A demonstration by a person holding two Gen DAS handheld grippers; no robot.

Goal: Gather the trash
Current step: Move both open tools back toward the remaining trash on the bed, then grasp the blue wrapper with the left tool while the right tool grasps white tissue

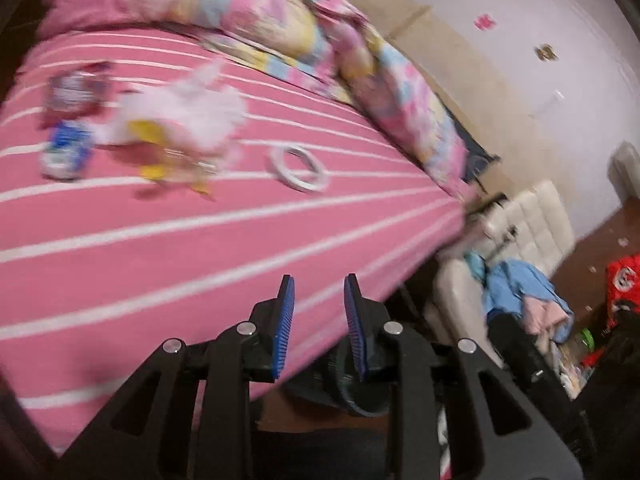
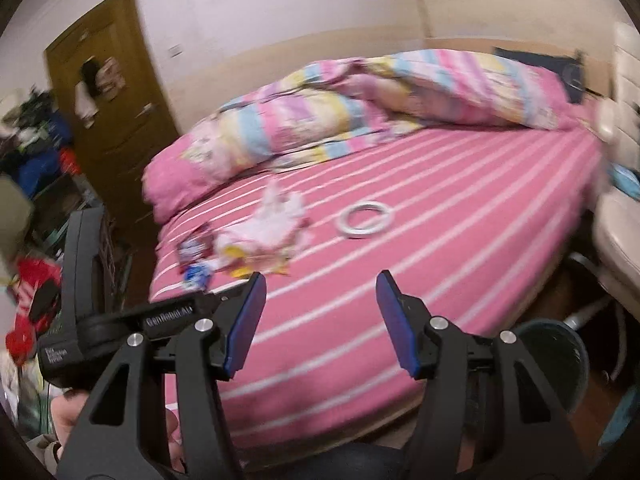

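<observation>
Two grippers hover above the near edge of a pink striped bed, neither holding anything: the left gripper has its blue pads a narrow gap apart, and the right gripper is spread wide. The trash, a blurred heap of white tissue with yellow scraps, a blue-and-white wrapper and a dark red packet, lies on the sheet at about ten o'clock from the left gripper, with a white tape ring just to its right. A rumpled pastel quilt lies at twelve o'clock along the far side, and a dark round bin stands on the floor at four o'clock in the right wrist view.
</observation>
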